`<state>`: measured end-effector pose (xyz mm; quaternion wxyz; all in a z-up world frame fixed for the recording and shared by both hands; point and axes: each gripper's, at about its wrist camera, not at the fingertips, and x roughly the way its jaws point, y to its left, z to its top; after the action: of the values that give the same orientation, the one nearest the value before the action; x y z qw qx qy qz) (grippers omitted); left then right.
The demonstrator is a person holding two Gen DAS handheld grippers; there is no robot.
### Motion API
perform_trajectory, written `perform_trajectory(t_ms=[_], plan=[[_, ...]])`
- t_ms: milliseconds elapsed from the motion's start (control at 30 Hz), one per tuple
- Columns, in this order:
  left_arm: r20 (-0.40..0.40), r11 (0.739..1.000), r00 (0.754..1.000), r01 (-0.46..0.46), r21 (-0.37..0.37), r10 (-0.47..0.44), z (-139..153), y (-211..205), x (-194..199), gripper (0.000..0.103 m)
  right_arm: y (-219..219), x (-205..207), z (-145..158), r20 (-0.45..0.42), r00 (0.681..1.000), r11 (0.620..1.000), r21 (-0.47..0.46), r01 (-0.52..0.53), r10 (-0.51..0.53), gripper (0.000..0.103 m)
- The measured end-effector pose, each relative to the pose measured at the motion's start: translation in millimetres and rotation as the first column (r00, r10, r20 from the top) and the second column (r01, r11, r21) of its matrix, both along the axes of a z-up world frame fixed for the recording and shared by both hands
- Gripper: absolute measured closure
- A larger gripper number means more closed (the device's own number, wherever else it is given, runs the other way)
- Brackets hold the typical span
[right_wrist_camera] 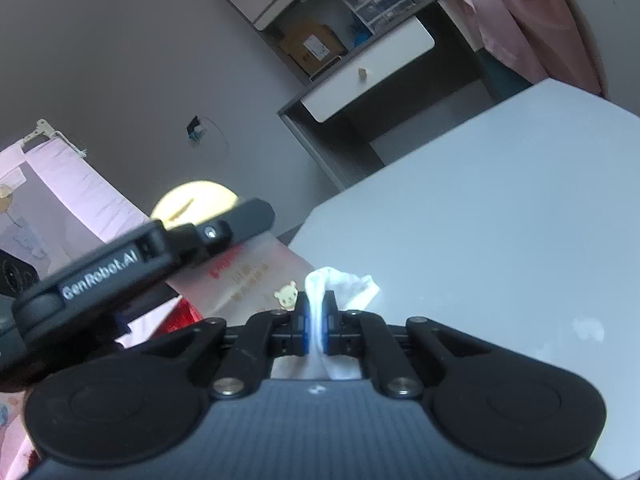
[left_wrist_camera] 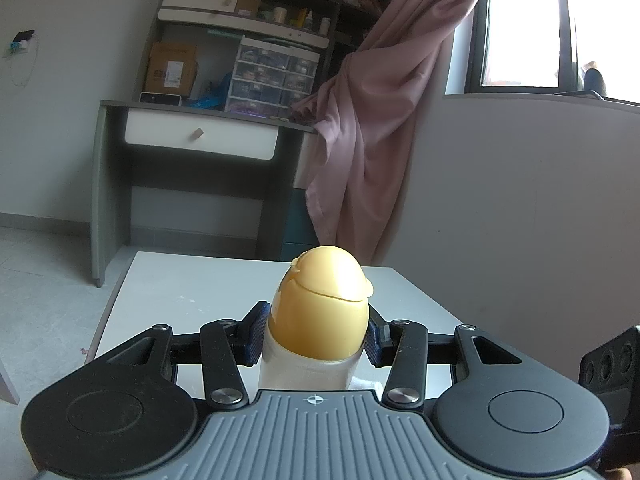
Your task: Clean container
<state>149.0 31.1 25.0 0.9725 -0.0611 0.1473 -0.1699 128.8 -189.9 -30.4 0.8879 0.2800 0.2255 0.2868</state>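
Observation:
A bottle-like container point(left_wrist_camera: 320, 316) with a rounded yellow cap and a pale translucent body stands upright between the pads of my left gripper point(left_wrist_camera: 318, 338), which is shut on it above the white table point(left_wrist_camera: 180, 292). In the right wrist view its yellow cap point(right_wrist_camera: 196, 202) and printed body point(right_wrist_camera: 256, 276) show at the left, behind the left gripper's black frame. My right gripper point(right_wrist_camera: 315, 312) is shut on a crumpled white tissue point(right_wrist_camera: 344, 280), whose end sticks out past the fingertips, just right of the container's body. Whether the tissue touches the container I cannot tell.
The white table point(right_wrist_camera: 500, 220) spreads to the right of the tissue. Beyond it stand a grey desk point(left_wrist_camera: 192, 136) with a white drawer, cluttered shelves point(left_wrist_camera: 276, 76), a pink curtain point(left_wrist_camera: 384, 120) and a bright window point(left_wrist_camera: 532, 24).

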Motion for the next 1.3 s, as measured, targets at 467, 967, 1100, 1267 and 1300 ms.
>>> perform_trajectory(t_ms=[467,967,1100,1267,1300], plan=[[0.0,1.0,1.0,0.0,-0.002,0.0,-1,1,-1,0.055,0,-5,5,0.01,1.0,1.0,-0.001,0.006,-0.006,0.097],[0.027,1.0,0.999,-0.028,0.0,0.028,3,-4,-8,0.055,-6,-33,20,0.063,0.997,0.999,-0.018,0.04,-0.039,0.097],[0.034,1.0,0.999,-0.03,0.001,0.03,4,-5,-12,0.055,-9,-37,20,0.056,0.997,0.999,-0.009,0.044,-0.044,0.097],[0.065,1.0,0.998,-0.027,0.013,0.026,5,-4,-19,0.031,-9,-43,25,0.07,0.997,0.999,-0.014,0.045,-0.044,0.097],[0.085,0.999,0.996,-0.03,0.01,0.029,5,-3,-23,0.008,-9,-45,26,0.074,0.996,0.999,-0.017,0.044,-0.043,0.097]])
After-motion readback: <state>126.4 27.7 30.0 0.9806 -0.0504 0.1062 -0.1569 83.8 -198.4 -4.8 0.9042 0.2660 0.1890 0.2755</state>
